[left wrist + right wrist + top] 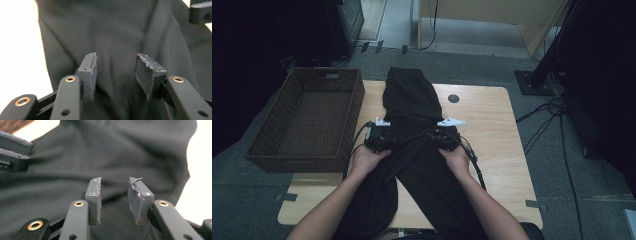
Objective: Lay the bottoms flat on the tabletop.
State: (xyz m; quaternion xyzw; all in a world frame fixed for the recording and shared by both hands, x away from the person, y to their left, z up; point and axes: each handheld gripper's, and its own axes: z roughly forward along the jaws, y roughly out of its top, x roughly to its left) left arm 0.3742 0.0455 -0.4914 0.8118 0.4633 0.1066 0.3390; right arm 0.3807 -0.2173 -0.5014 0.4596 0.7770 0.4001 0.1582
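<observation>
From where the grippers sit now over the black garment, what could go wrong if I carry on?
Both the left gripper and right gripper stand open above the black garment, gripping nothing; closing may pinch only a loose top layer. The garment's far end hangs past the table edge, so a tug could slide it off. The wicker basket sits close beside the left hand.

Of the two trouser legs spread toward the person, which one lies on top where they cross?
The leg running toward the person's right forearm lies on top; it crosses over the other leg, which emerges beneath it and hangs off the table edge by the left forearm.
</observation>
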